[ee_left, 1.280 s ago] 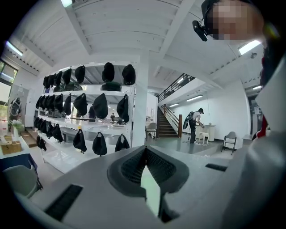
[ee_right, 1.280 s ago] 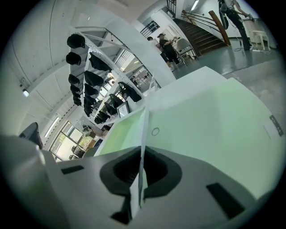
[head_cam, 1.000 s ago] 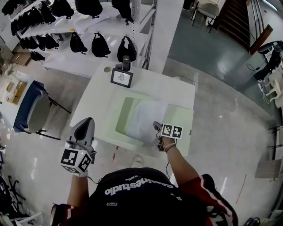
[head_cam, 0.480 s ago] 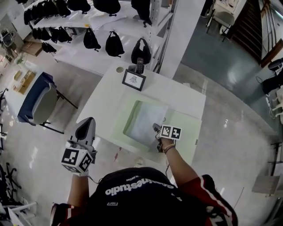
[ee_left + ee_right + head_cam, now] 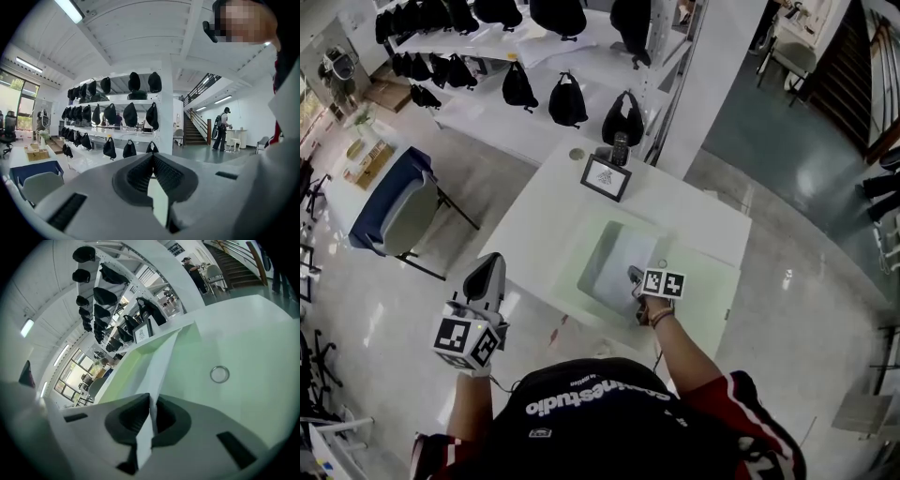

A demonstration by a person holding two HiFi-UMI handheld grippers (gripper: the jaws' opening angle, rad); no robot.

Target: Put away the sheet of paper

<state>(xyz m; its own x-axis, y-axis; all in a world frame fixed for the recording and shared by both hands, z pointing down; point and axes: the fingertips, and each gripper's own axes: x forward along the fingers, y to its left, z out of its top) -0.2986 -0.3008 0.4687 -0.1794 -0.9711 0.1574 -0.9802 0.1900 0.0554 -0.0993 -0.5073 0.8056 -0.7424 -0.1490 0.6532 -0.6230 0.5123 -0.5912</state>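
The right claw (image 5: 635, 276) is clamped on the near edge of the paper (image 5: 622, 266). In the right gripper view its jaws (image 5: 150, 401) pinch the sheet (image 5: 161, 357), which runs forward from them over an open green folder (image 5: 243, 343). The folder (image 5: 712, 286) lies flat on the white counter (image 5: 548, 211), and the paper sits over its left half. A small metal ring (image 5: 219, 374) lies on the green surface to the right of the sheet. A framed picture (image 5: 606, 177) stands at the counter's far edge. The left claw (image 5: 490, 264) hangs off the counter's near left corner, above the floor; its jaws (image 5: 153, 157) are together with nothing between them.
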